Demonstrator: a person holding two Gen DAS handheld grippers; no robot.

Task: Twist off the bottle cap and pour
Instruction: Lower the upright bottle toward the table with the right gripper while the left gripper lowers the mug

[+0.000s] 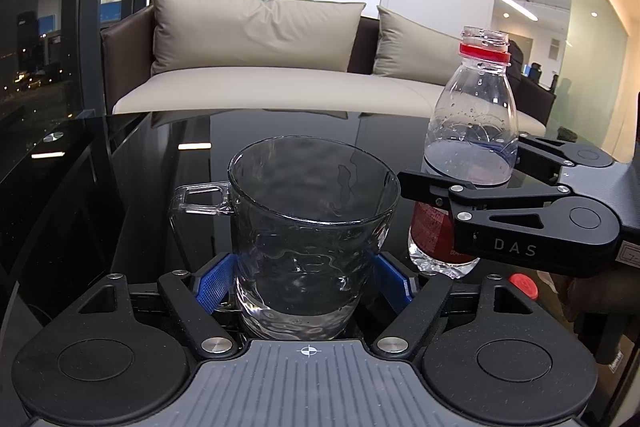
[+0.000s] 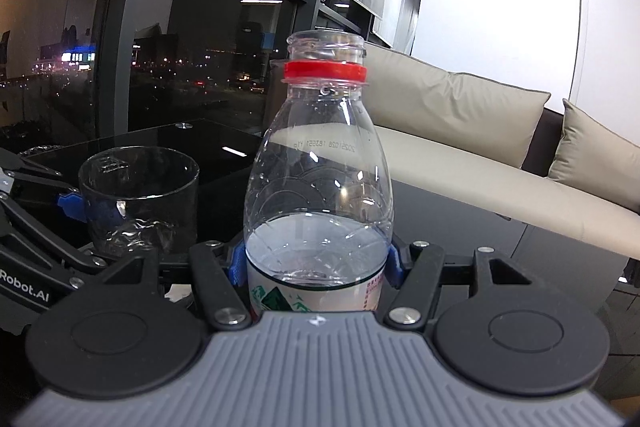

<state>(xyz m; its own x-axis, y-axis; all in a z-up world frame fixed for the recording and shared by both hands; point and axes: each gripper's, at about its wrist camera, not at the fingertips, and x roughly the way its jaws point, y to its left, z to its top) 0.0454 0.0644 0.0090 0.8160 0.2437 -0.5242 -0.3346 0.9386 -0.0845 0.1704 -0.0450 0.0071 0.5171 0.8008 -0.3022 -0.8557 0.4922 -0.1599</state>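
- A clear glass mug point(image 1: 312, 227) stands upright on the glossy black surface point(image 1: 132, 163), the left gripper point(image 1: 306, 285) clamped on its lower body with a blue pad pressed to each side; the handle points to the left in the left wrist view
- Just right of the mug, the right gripper point(image 2: 316, 269) has its fingers point(image 2: 238, 267) closed around the plastic bottle point(image 2: 320, 163) at the top of its label
- The bottle is upright and uncapped, a red ring point(image 2: 325, 71) around its open neck, with water standing just above the label
- A red cap point(image 1: 523, 285) lies on the surface beside the bottle's base
- A beige-cushioned sofa point(image 1: 256, 67) sits behind the surface, with dark night-time windows point(image 2: 120, 67) alongside
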